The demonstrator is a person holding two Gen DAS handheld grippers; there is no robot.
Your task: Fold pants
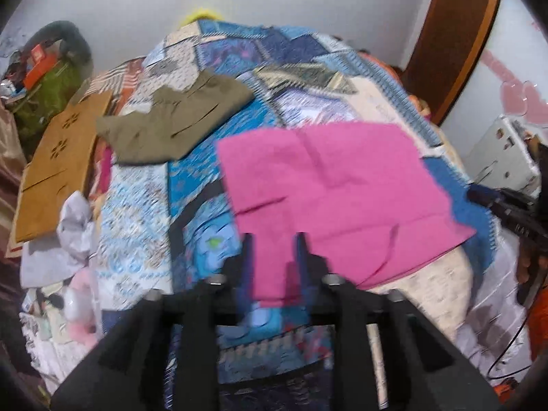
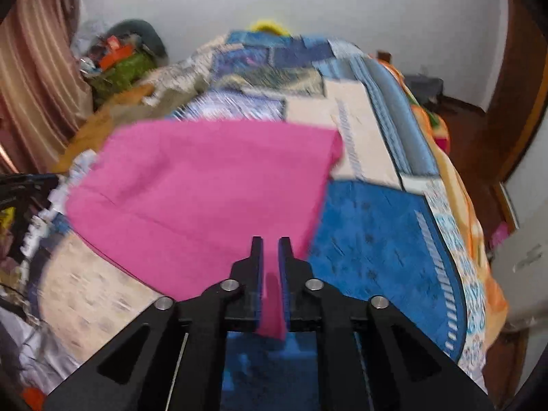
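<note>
we've got the pants (image 1: 328, 185) near edge running through both grippers, left (image 1: 274, 239) gaping loosely, right (image 2: 270, 243) nearly pinched on it, bed (image 2: 376, 239) below.

Both views are motion-blurred; quilt (image 2: 376, 239) patterns smear into streaks. The pants (image 1: 335, 185) near edge passes behind the left gripper (image 1: 273, 236) fingers and is hidden there; pad contact cannot be told. In the right view, cloth between the right gripper (image 2: 270, 239) fingers hides the pads. Clutter (image 1: 44, 68) by the far wall is too blurred to identify. Each gripper body is cut off by the bottom edge.
</note>
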